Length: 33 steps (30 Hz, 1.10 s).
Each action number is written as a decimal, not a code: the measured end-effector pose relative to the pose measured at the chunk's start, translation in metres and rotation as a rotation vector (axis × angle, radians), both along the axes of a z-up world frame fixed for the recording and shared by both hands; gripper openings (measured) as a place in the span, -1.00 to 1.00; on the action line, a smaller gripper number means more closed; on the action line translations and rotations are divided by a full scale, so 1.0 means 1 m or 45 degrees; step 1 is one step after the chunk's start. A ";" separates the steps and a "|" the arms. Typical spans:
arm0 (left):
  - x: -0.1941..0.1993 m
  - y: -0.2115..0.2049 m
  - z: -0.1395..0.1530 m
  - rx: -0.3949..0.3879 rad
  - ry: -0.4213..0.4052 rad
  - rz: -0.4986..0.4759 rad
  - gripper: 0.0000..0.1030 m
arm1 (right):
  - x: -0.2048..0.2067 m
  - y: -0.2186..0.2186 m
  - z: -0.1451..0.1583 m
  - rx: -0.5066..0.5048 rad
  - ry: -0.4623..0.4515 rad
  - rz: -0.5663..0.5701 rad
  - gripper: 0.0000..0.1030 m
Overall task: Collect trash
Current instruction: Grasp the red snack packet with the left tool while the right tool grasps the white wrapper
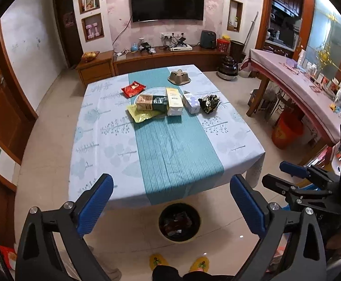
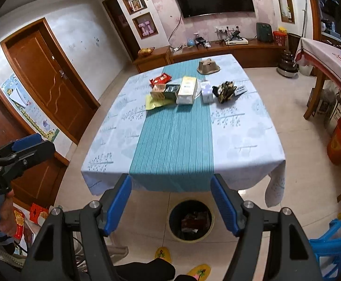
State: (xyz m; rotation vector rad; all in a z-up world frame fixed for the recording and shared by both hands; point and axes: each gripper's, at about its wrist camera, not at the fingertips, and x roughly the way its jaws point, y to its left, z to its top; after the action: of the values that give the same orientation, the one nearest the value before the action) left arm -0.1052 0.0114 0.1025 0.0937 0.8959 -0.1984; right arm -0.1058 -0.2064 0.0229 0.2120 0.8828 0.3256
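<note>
Trash lies at the far middle of the table (image 1: 165, 159): a red wrapper (image 1: 133, 88), a yellow packet (image 1: 140, 115), a brown and dark green box (image 1: 152, 102), a cream box (image 1: 174, 101), a white box (image 1: 190, 101) and a crumpled dark wrapper (image 1: 209, 103). The same pile shows in the right wrist view (image 2: 186, 90). A round bin (image 1: 179, 222) with dark wrappers inside stands on the floor at the table's near edge; it also shows in the right wrist view (image 2: 191, 220). My left gripper (image 1: 170, 201) is open and empty above the bin. My right gripper (image 2: 171, 201) is open and empty beside it.
A brown bowl-shaped object (image 1: 179, 77) sits at the table's far end. A long side table (image 1: 294, 86) with clutter stands to the right, an orange bucket (image 1: 286, 132) under it. A blue plastic stool (image 2: 334, 248) is at the right. My feet in yellow slippers (image 1: 179, 262) stand by the bin.
</note>
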 end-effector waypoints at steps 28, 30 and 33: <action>0.395 0.068 -0.081 0.130 0.196 -0.274 0.92 | 0.287 -0.042 -0.059 0.148 0.376 -0.564 0.17; 0.434 0.070 -0.096 0.136 0.215 -0.270 0.92 | 0.324 -0.063 -0.077 0.230 0.478 -0.659 0.17; 0.489 0.072 -0.121 0.140 0.250 -0.248 0.92 | 0.366 -0.089 -0.101 0.274 0.550 -0.787 0.17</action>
State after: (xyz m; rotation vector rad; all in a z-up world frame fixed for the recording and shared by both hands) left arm 0.3833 0.0830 -0.0181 0.2682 1.0938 -0.3441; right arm 0.2598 -0.2953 -0.0779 0.7560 1.1553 -0.2153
